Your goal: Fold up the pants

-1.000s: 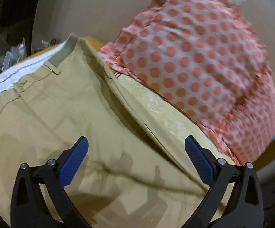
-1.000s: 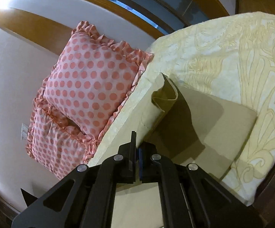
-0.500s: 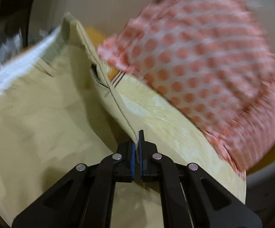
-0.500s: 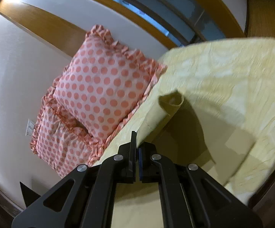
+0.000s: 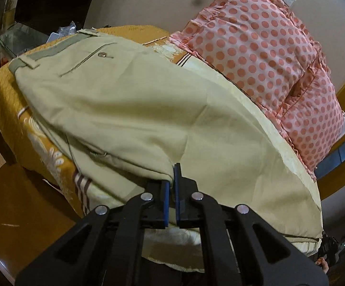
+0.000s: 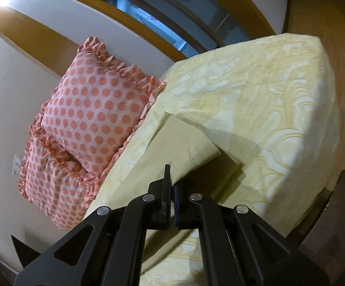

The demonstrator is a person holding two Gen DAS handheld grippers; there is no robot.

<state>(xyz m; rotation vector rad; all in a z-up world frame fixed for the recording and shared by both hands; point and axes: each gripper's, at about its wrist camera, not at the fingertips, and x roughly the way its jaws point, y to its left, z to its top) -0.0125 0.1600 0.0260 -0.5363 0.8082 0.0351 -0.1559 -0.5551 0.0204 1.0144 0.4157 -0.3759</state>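
The left tongs [image 5: 174, 178] are squeezing shut on a fold of the tan pants [image 5: 129, 109]. The blue pads [image 5: 177, 186] are pinching the cloth near the middle of the pants. The right tongs [image 6: 171, 181] are pinching shut too, and they are holding the pants [image 6: 186, 140] by the edge of a leg end.

The pants are lying across the bed [image 6: 267, 109]. In the left view the waistband [image 5: 53, 50] is sitting far off to the left, with a little button [image 5: 102, 54] shining on a back pocket. The cloth is spreading from there toward the near right. In the right view the leg end is lying flat on the yellow bed cover, a bit lifted where the tongs are gripping it.

Two pink spotted pillows [image 6: 93, 109] are leaning against the wall on the far side of the bed. They are just beside the pants, and they look like they may be touching, but that spot is hard to see.
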